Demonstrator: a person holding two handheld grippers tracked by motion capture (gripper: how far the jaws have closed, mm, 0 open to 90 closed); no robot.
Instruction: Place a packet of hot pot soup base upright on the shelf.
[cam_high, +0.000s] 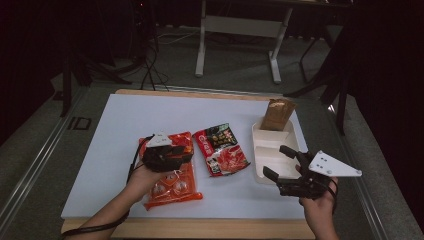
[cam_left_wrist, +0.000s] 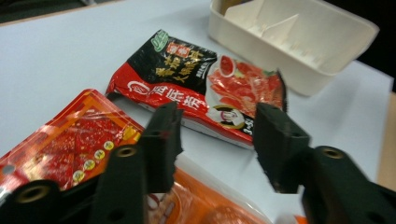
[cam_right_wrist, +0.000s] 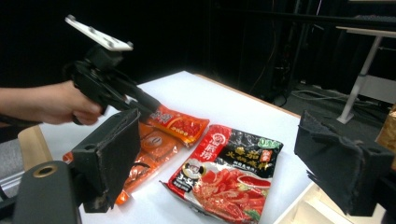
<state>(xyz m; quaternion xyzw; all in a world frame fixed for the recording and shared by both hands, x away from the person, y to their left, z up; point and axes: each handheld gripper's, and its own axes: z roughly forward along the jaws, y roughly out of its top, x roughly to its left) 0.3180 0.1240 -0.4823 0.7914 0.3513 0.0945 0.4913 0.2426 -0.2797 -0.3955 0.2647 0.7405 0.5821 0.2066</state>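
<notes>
An orange-red snack packet (cam_high: 172, 186) lies flat at the front of the table, and my left gripper (cam_high: 167, 152) hovers over its far end. The jaws stand apart with nothing between them (cam_left_wrist: 217, 140); that packet (cam_left_wrist: 70, 144) lies below them. A red and black sauce packet (cam_high: 221, 149) lies to its right, ahead of those jaws (cam_left_wrist: 196, 88). My right gripper (cam_high: 274, 161) is open over the front of a white compartment tray (cam_high: 270, 142). It faces the sauce packet (cam_right_wrist: 229, 177) and the left gripper (cam_right_wrist: 152, 108).
A brown paper bag (cam_high: 277, 114) stands in the tray's far compartment. The white table mat (cam_high: 125, 130) has free room at the left and back. A wooden edge runs along the front. White desk legs (cam_high: 201, 50) stand on the floor beyond.
</notes>
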